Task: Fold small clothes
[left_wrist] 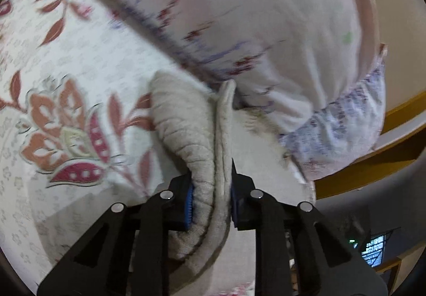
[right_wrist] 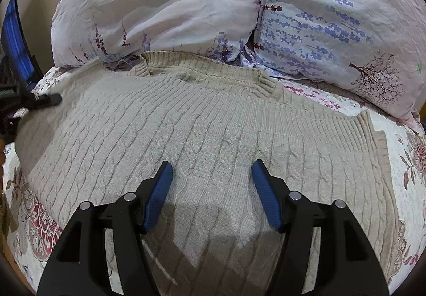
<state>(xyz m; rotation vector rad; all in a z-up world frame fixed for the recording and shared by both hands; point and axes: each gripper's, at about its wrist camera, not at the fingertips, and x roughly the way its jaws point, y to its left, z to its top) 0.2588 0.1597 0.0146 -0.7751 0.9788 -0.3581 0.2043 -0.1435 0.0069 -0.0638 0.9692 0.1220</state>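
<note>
A beige cable-knit sweater [right_wrist: 202,120] lies spread on the floral bedsheet [right_wrist: 407,157], its neckline toward the pillows. My right gripper [right_wrist: 211,171] is open and empty, hovering just above the sweater's middle. In the left wrist view my left gripper [left_wrist: 210,189] is shut on a bunched fold of the sweater [left_wrist: 191,131] and holds it lifted off the bedsheet [left_wrist: 66,56]. The left gripper also shows at the left edge of the right wrist view [right_wrist: 45,100], at the sweater's left side.
Two floral pillows [right_wrist: 159,3] [right_wrist: 332,24] lie behind the sweater at the head of the bed. A pillow [left_wrist: 253,16] fills the top of the left wrist view. A lit screen [right_wrist: 16,37] stands at far left. A wooden bed frame [left_wrist: 372,163] runs on the right.
</note>
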